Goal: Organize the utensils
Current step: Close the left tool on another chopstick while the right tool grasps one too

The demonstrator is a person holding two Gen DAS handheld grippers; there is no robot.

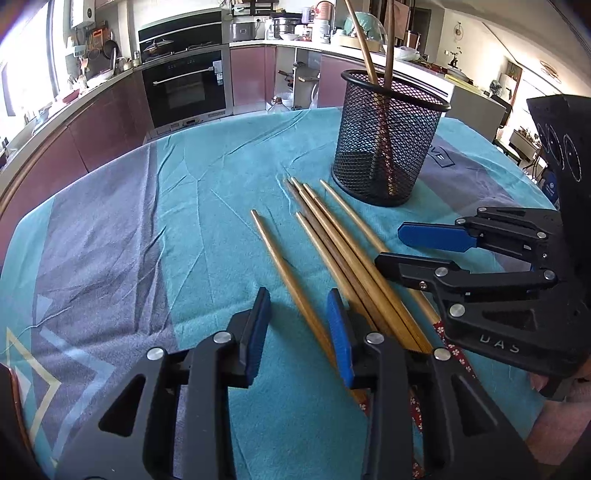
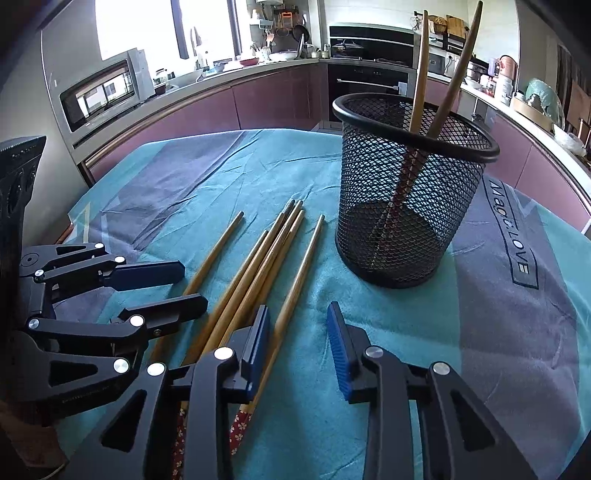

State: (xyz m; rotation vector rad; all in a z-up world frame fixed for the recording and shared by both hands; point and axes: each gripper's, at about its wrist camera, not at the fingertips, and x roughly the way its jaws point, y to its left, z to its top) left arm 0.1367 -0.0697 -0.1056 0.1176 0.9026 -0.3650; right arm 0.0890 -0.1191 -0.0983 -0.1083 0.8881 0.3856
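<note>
Six chopsticks [image 1: 332, 251] loose on the cloth [image 1: 184, 221], two in the mesh cup [image 1: 388, 140].
Left gripper [image 1: 299, 325] and right gripper [image 2: 299, 339] both hang unclenched, grasping nothing.

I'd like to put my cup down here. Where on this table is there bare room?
Bare cloth lies left of the loose chopsticks, and more to the right of the mesh cup, by the printed word. It is crowded in front, where the chopsticks and both tongs meet.

Bright window [image 2: 147, 33] glare, fisheye-warped edges
</note>
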